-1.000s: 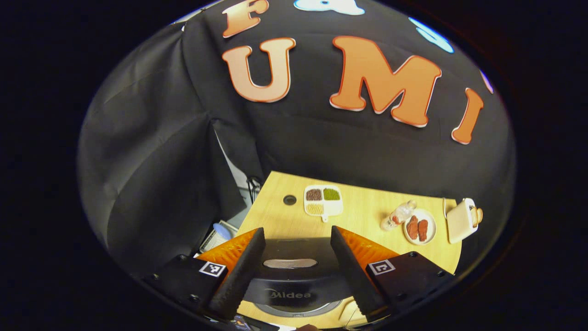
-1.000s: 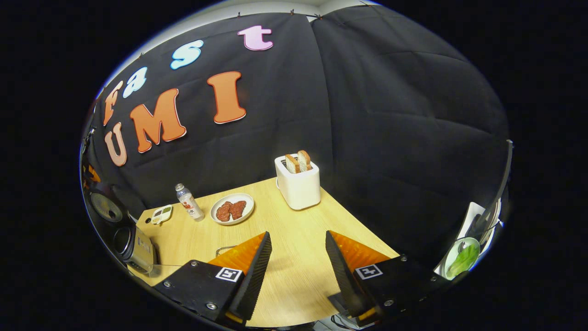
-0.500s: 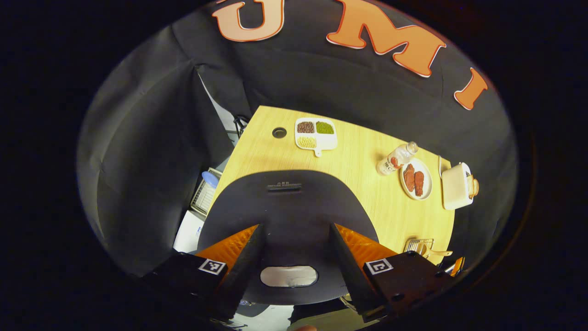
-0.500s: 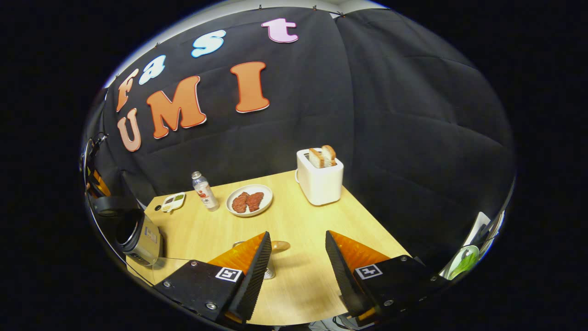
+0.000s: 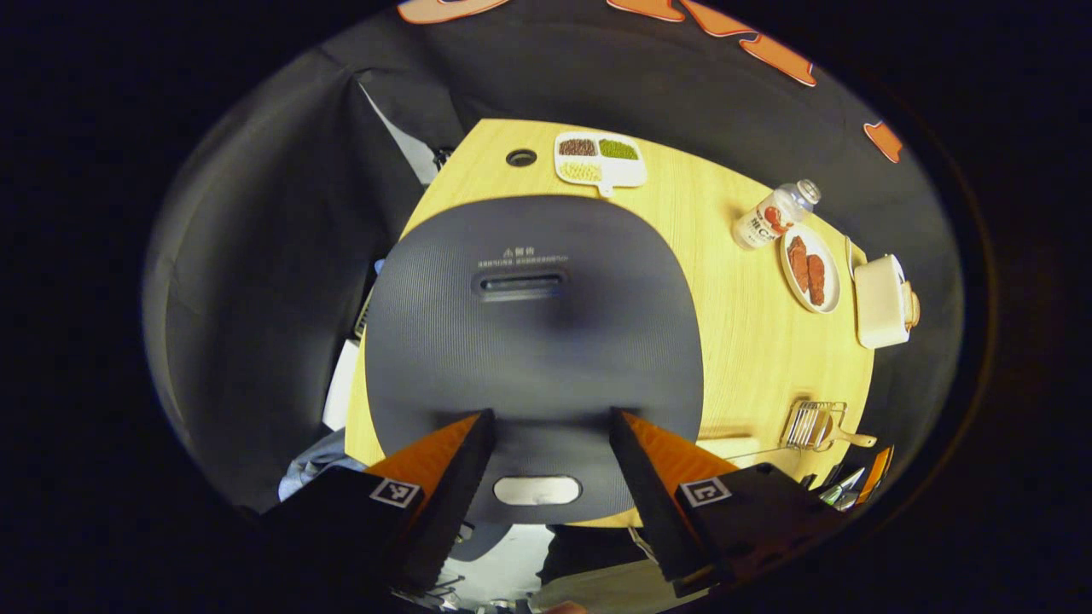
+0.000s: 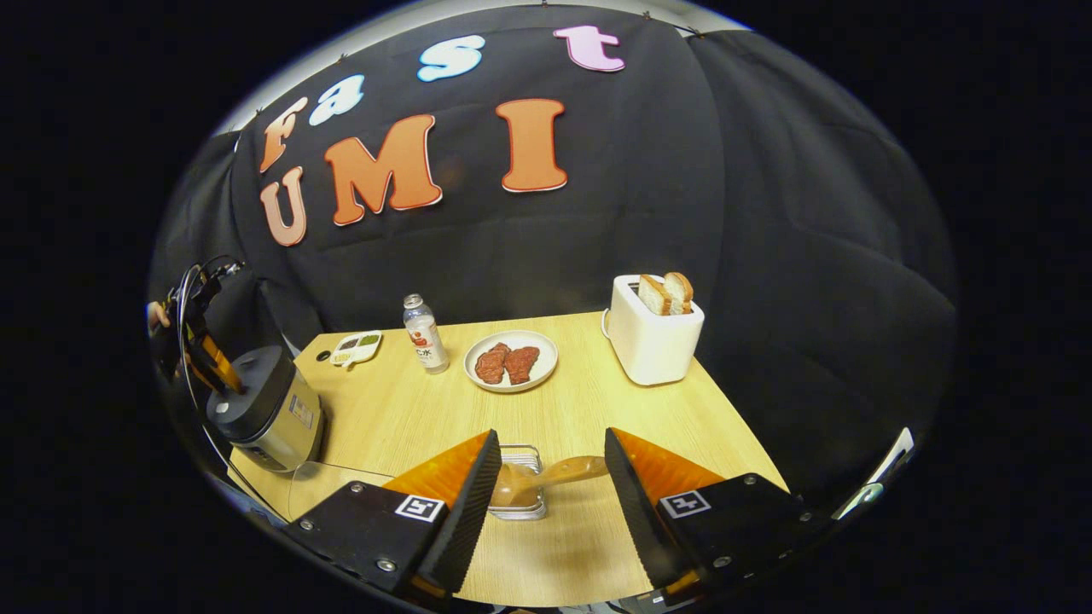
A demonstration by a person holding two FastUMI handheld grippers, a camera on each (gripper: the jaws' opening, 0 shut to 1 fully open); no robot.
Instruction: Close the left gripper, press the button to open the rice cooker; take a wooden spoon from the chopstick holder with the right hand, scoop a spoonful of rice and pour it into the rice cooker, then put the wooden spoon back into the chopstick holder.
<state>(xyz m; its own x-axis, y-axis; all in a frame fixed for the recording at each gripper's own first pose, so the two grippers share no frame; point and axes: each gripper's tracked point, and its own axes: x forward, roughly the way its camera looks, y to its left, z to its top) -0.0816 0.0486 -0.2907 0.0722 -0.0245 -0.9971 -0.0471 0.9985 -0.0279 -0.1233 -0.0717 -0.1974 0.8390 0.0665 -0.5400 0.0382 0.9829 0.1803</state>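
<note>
I see the rice cooker (image 5: pixel 533 315) with its dark ribbed lid shut and the pale oblong button (image 5: pixel 537 490) at the lid's near edge. To the cooker's right stands the wire chopstick holder (image 6: pixel 518 490), the wooden spoon (image 6: pixel 546 476) lying tilted across it.

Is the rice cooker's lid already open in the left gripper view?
No, the rice cooker lid lies shut, and the open left claw hovers over its button.

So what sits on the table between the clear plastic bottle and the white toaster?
In the right gripper view, a white round plate holding two reddish-brown meat pieces lies between the clear plastic bottle and the white toaster.
</note>
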